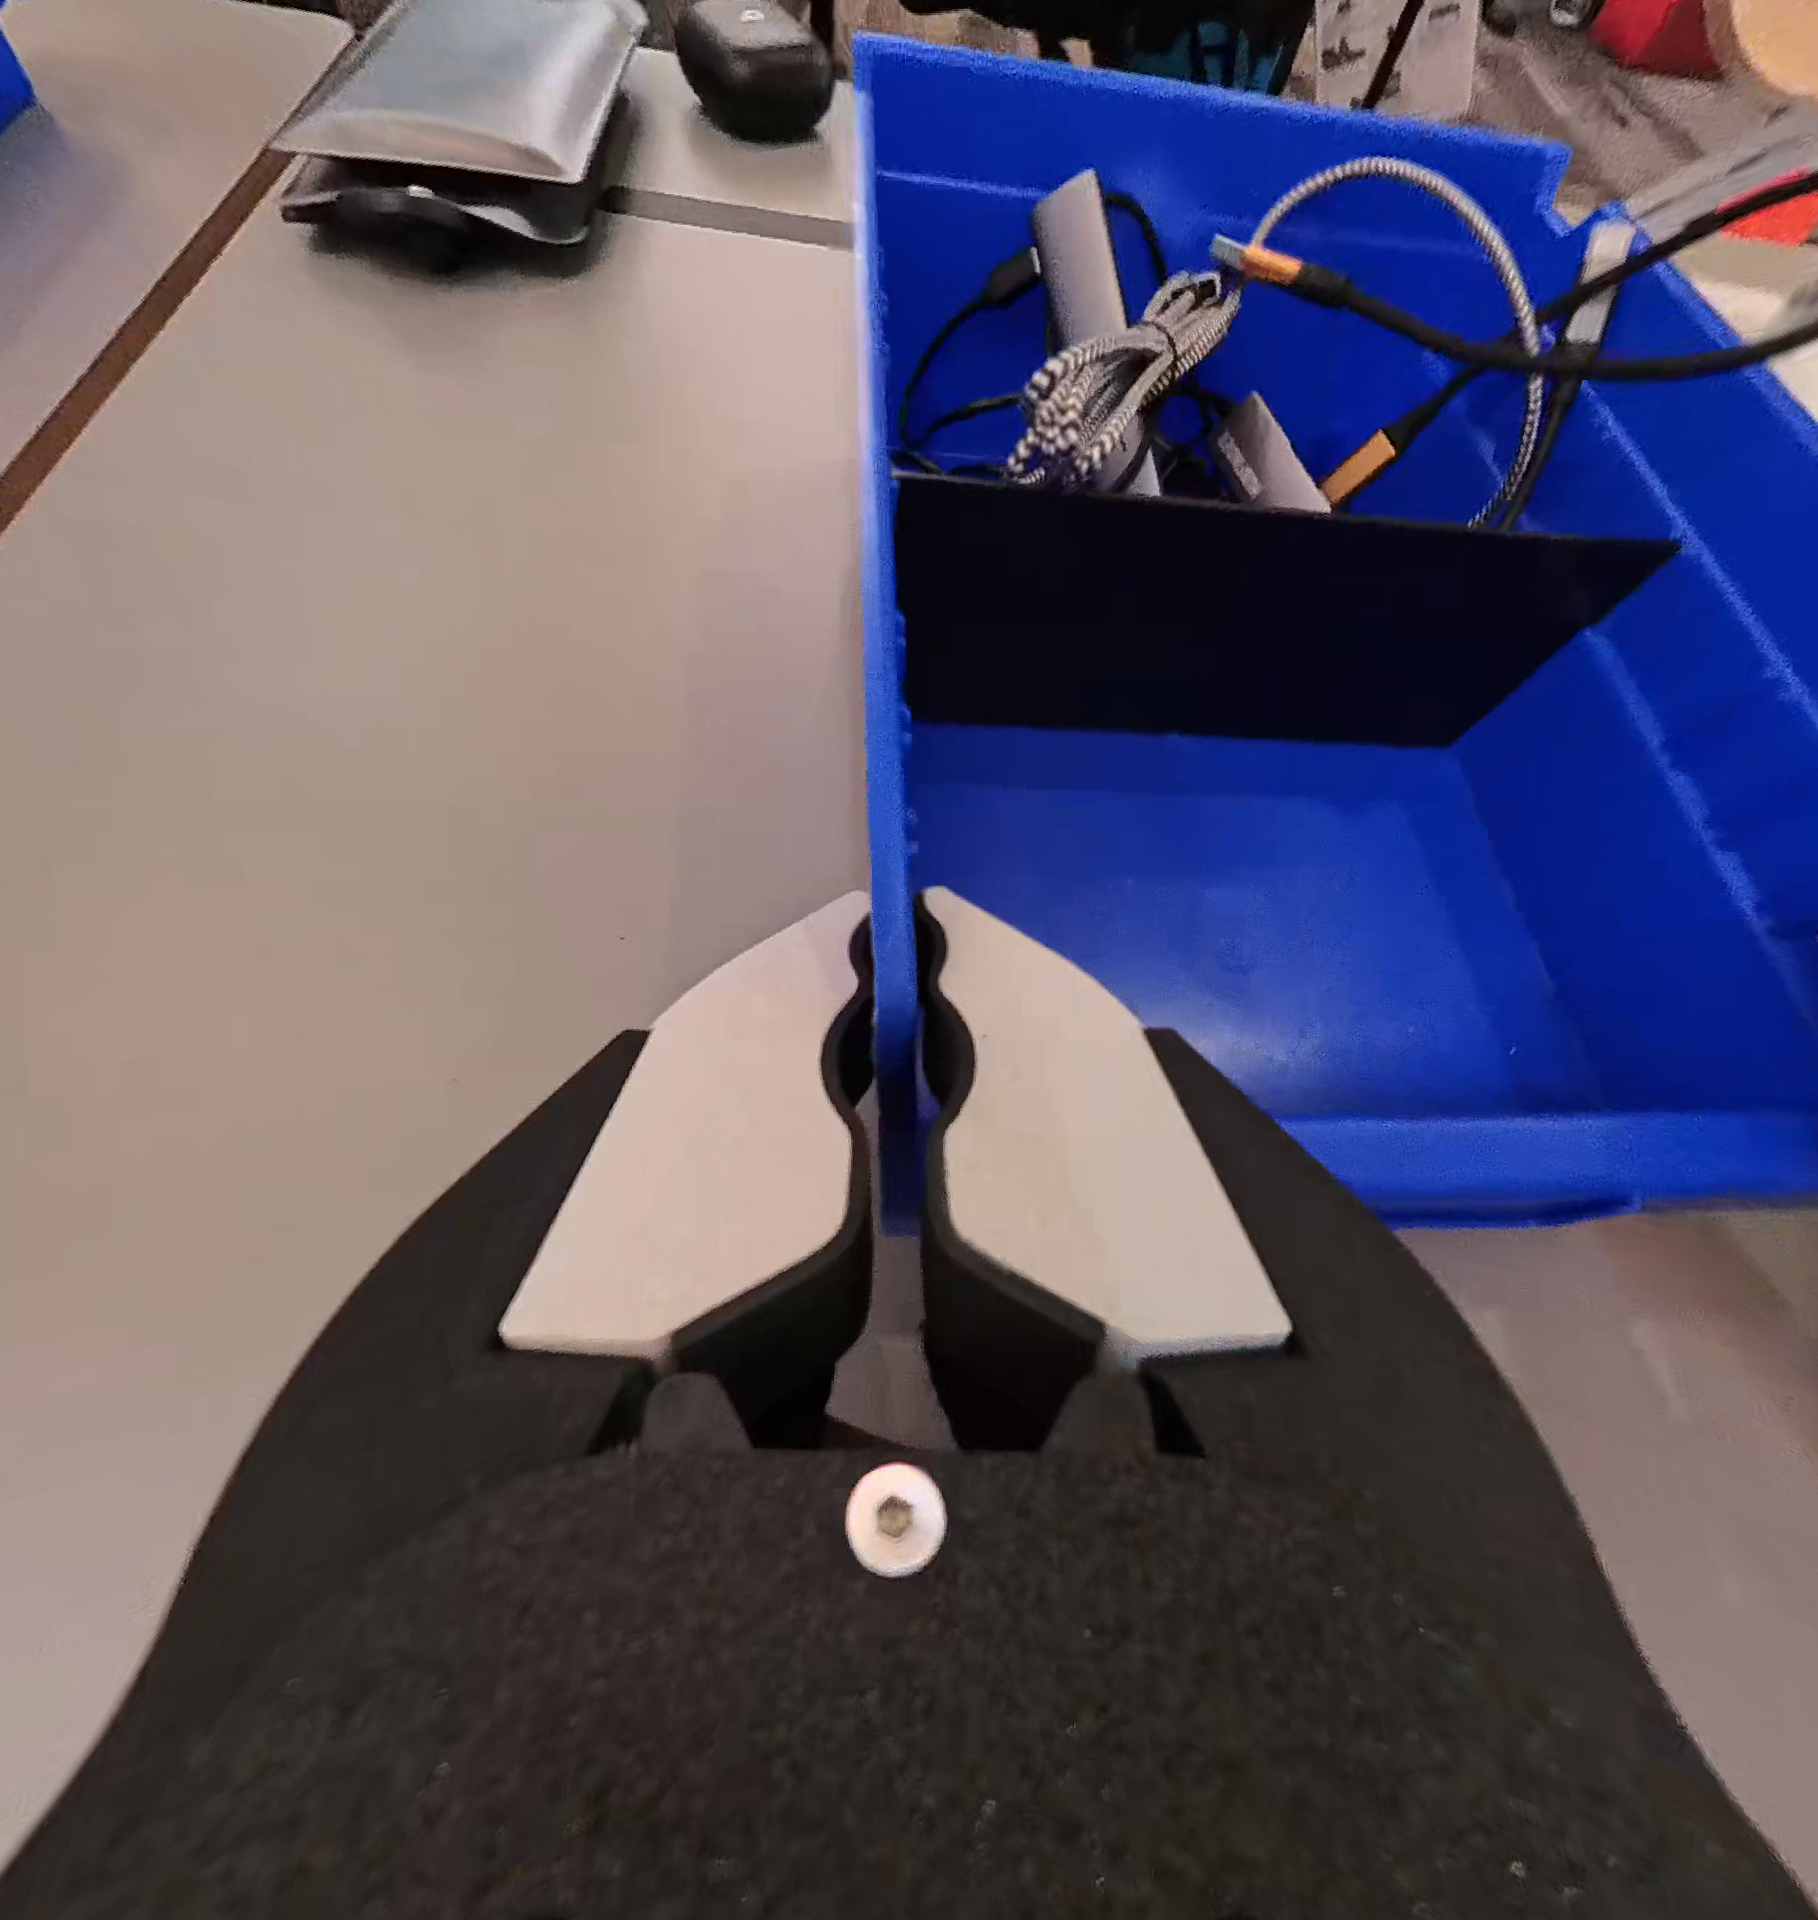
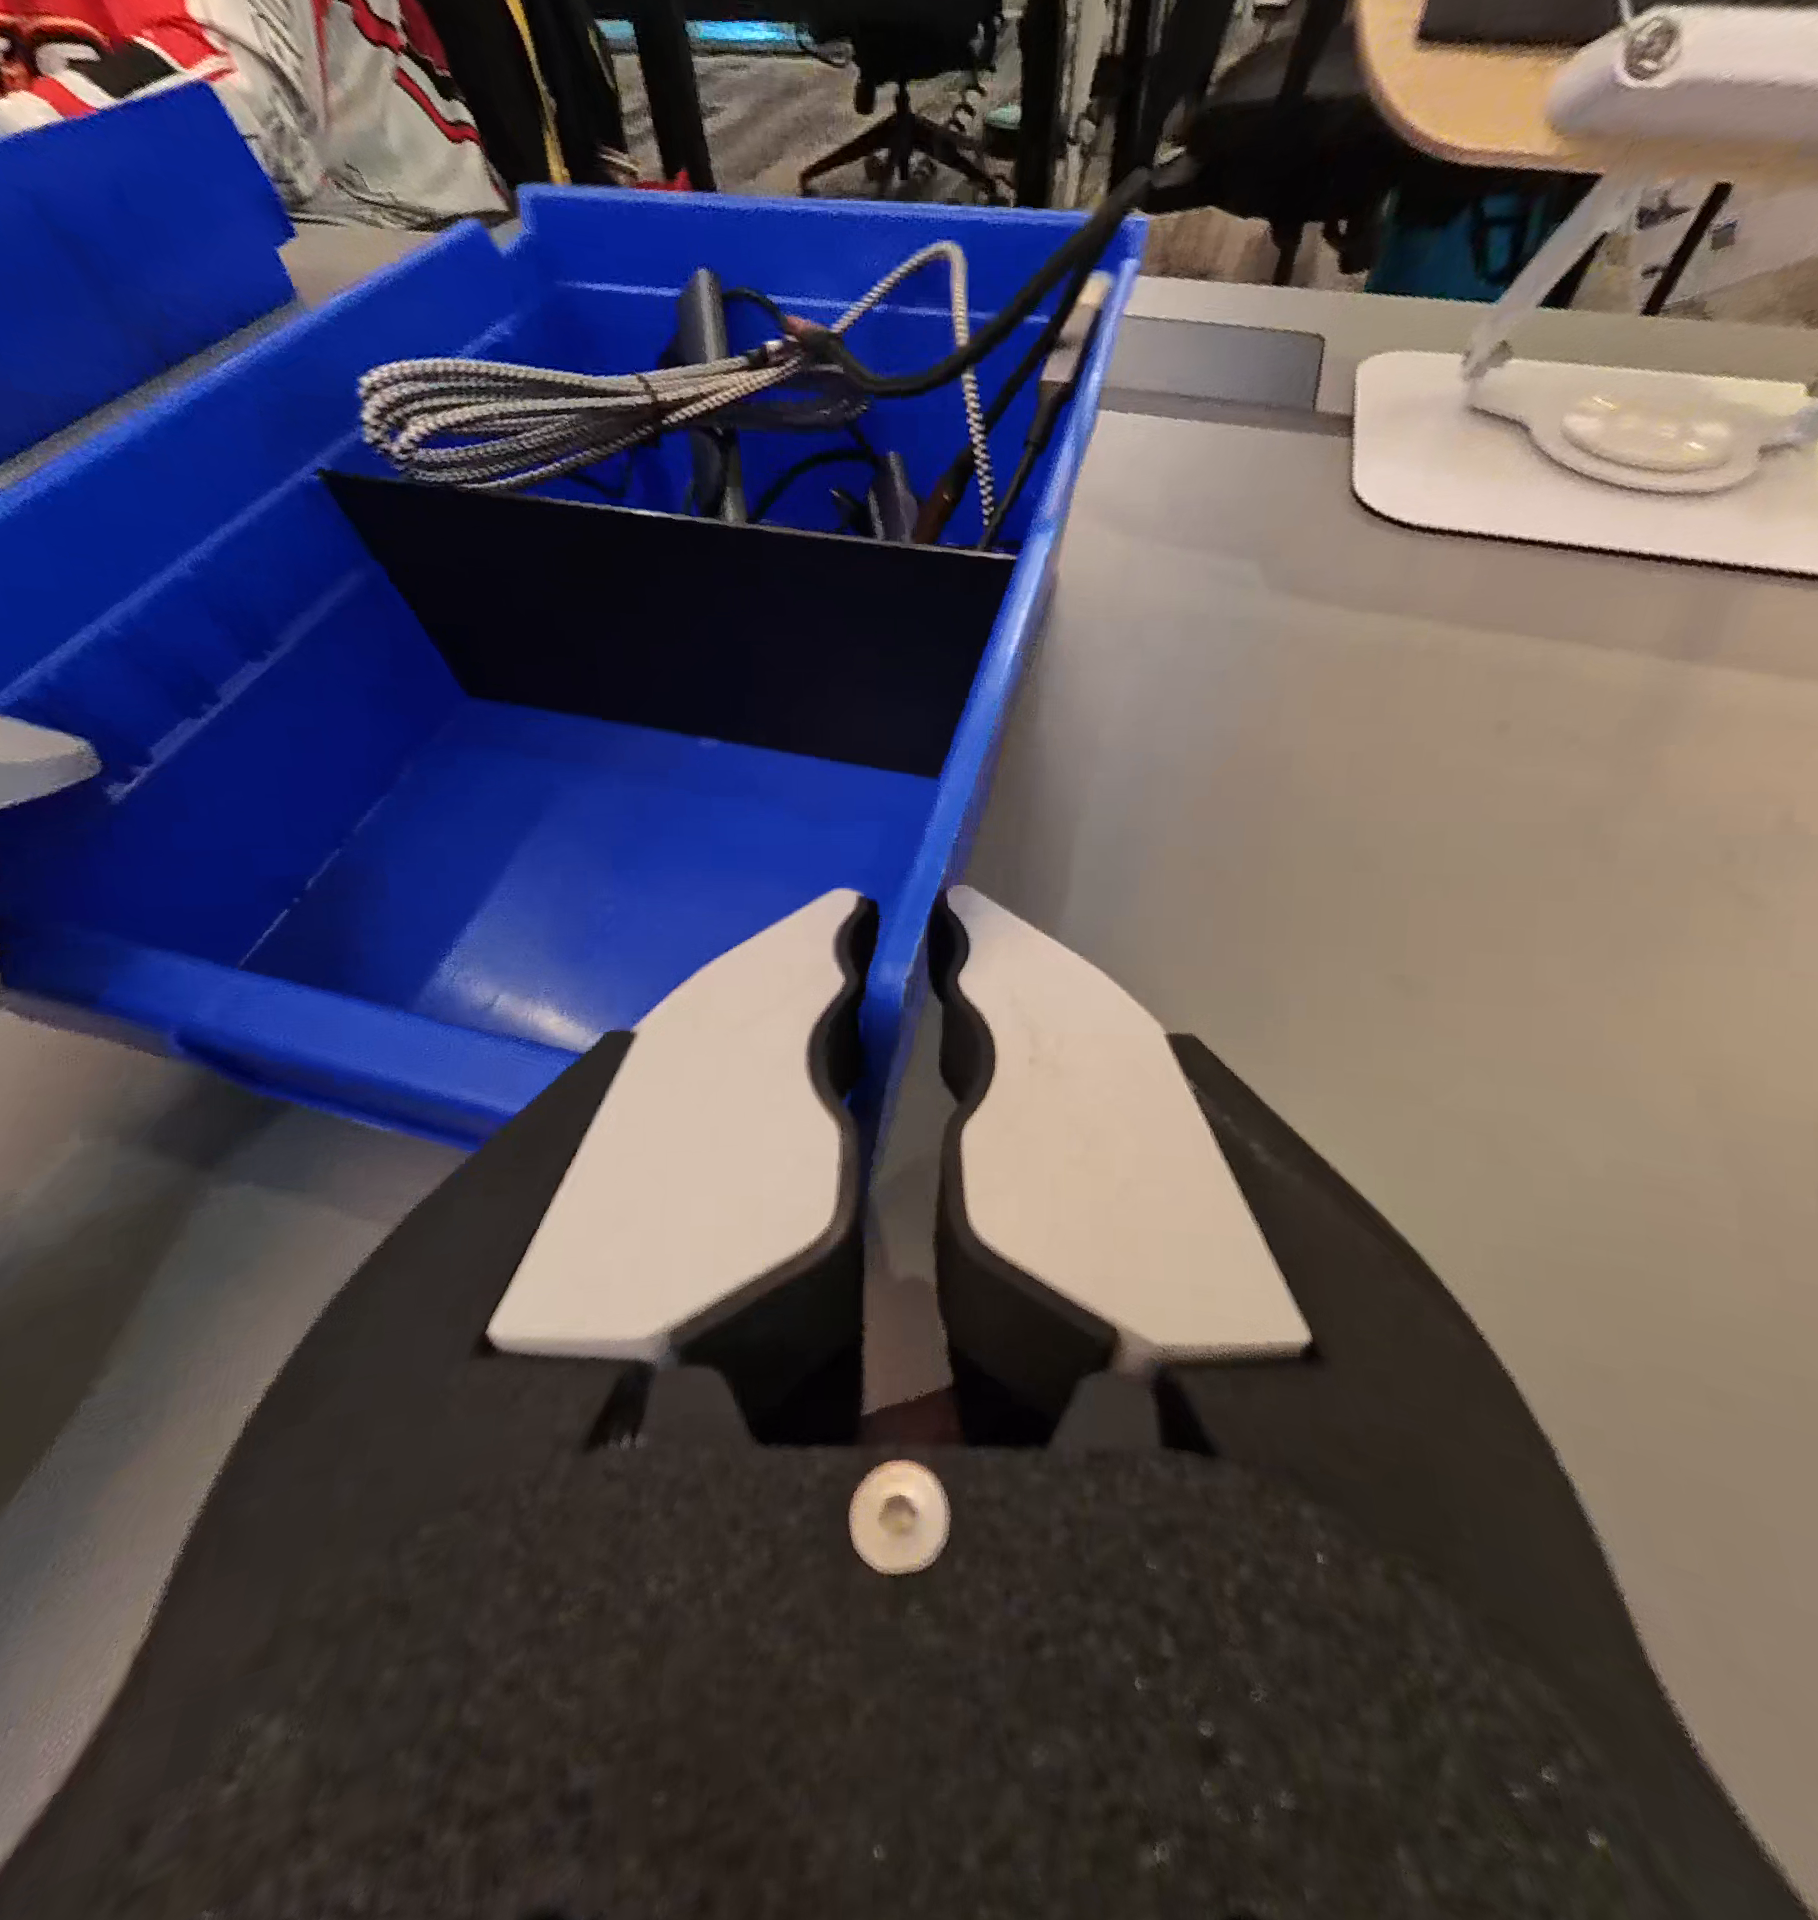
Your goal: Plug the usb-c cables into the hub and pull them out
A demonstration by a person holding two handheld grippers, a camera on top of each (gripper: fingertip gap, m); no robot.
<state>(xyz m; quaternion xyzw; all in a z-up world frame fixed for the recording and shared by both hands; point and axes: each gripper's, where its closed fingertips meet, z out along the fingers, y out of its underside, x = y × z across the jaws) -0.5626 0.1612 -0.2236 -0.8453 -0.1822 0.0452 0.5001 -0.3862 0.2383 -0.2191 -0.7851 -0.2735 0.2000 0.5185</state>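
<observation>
A blue bin (image 1: 1196,104) stands on the grey table, split by a black divider (image 1: 1248,623). Its far compartment holds grey hubs (image 1: 1081,260), a coiled braided cable (image 1: 1123,384) and a black cable with orange plugs (image 1: 1289,275). The near compartment is empty. My left gripper (image 1: 894,914) is shut on the bin's left wall near its front corner. My right gripper (image 2: 910,904) is shut on the bin's (image 2: 832,239) right wall. The right wrist view also shows the braided cable (image 2: 531,405), a hub (image 2: 707,322) and the divider (image 2: 697,634).
A silver pouch (image 1: 469,94) and a black case (image 1: 749,73) lie on the table beyond the left gripper. A second blue bin (image 2: 105,260) stands at the far left. A white stand on a white mat (image 2: 1611,457) sits at the right. Office chairs stand behind.
</observation>
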